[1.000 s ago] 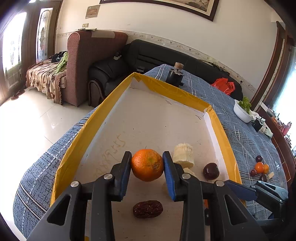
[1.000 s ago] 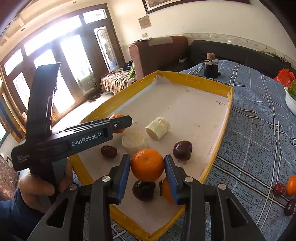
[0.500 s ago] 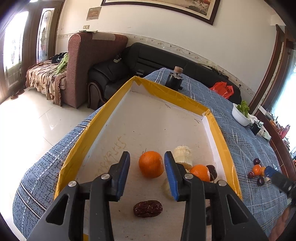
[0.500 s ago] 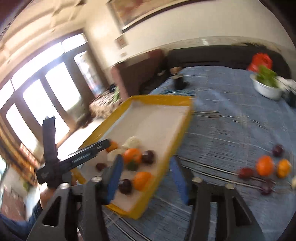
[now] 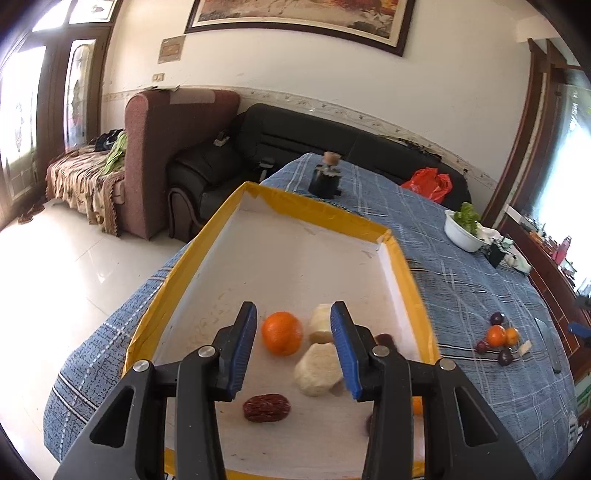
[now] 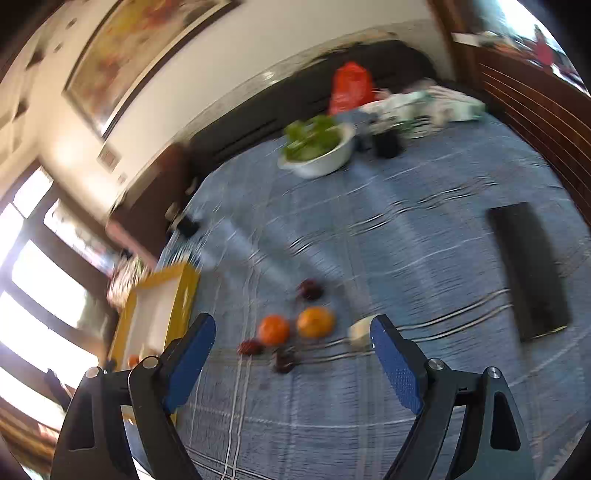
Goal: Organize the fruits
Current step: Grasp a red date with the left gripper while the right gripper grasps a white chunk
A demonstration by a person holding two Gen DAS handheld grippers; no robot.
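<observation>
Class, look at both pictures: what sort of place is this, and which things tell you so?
Most likely a home living room: a black sofa and a brown armchair stand by the wall, a framed painting hangs above, and the table has a blue checked cloth.

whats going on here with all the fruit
A person holding a tool in each hand is sorting fruit from a blue tablecloth into a yellow-edged tray. The left tool hangs open and empty over the tray, above an orange, pale fruit chunks and a red date. The right tool, jaws opening and empty, points at the loose pile of oranges and dark fruits on the cloth.
</observation>
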